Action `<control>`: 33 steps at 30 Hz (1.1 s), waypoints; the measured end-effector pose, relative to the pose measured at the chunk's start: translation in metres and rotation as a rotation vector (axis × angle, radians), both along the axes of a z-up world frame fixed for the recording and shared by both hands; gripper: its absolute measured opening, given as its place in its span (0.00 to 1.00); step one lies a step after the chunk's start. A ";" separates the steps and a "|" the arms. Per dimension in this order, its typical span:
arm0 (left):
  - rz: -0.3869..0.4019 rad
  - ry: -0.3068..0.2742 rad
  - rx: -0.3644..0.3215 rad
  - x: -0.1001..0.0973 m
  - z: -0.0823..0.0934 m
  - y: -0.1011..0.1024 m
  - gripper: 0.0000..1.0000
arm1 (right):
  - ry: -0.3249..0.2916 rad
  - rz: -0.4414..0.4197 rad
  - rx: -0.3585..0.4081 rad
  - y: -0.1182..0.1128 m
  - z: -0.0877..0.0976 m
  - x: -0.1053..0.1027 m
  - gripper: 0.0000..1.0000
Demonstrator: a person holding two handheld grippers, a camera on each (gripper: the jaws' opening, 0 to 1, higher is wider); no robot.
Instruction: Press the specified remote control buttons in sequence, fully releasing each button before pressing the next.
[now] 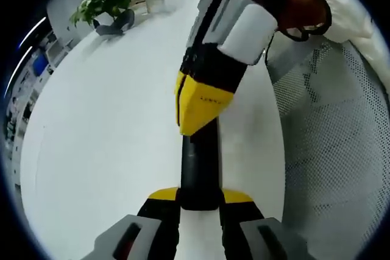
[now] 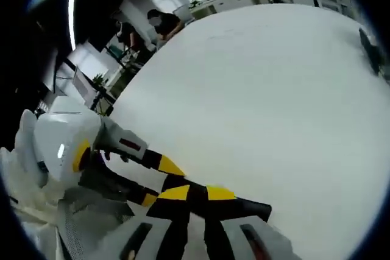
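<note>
Slim, rigid black remote control lies on the white worktop, clamped at its near end by the left hand-held gripper; the right hand-held gripper closes across it. Likely light; best held by its side edges.

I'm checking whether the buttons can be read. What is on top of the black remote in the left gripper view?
The right gripper, with its yellow tips closed, rests on the remote control. The remote's far end is covered, and no buttons can be made out. Beneath is the white table.
</note>
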State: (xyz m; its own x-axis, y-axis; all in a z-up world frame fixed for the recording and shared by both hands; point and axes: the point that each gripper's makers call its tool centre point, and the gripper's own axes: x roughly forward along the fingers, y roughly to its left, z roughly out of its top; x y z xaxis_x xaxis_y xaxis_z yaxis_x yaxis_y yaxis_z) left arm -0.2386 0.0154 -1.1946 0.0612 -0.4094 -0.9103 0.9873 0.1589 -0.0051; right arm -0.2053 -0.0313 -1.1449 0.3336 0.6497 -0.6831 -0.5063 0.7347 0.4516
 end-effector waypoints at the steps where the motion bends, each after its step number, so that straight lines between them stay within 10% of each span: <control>1: 0.005 0.000 -0.005 0.000 0.000 0.000 0.22 | -0.011 -0.011 0.007 -0.002 0.003 0.001 0.10; 16: 0.001 -0.004 -0.033 0.007 0.001 -0.001 0.21 | -0.350 -0.140 0.051 -0.028 0.057 0.025 0.71; 33: -0.021 -0.032 -0.007 0.051 0.004 0.010 0.21 | -0.438 -0.296 0.108 -0.062 0.081 0.023 0.99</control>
State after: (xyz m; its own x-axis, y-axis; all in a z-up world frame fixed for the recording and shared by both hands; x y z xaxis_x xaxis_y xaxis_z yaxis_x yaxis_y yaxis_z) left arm -0.1873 0.0255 -1.1909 0.0810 -0.4177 -0.9050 0.9902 0.1377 0.0250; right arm -0.1826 -0.0929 -1.0638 0.7515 0.5435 -0.3739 -0.4424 0.8357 0.3255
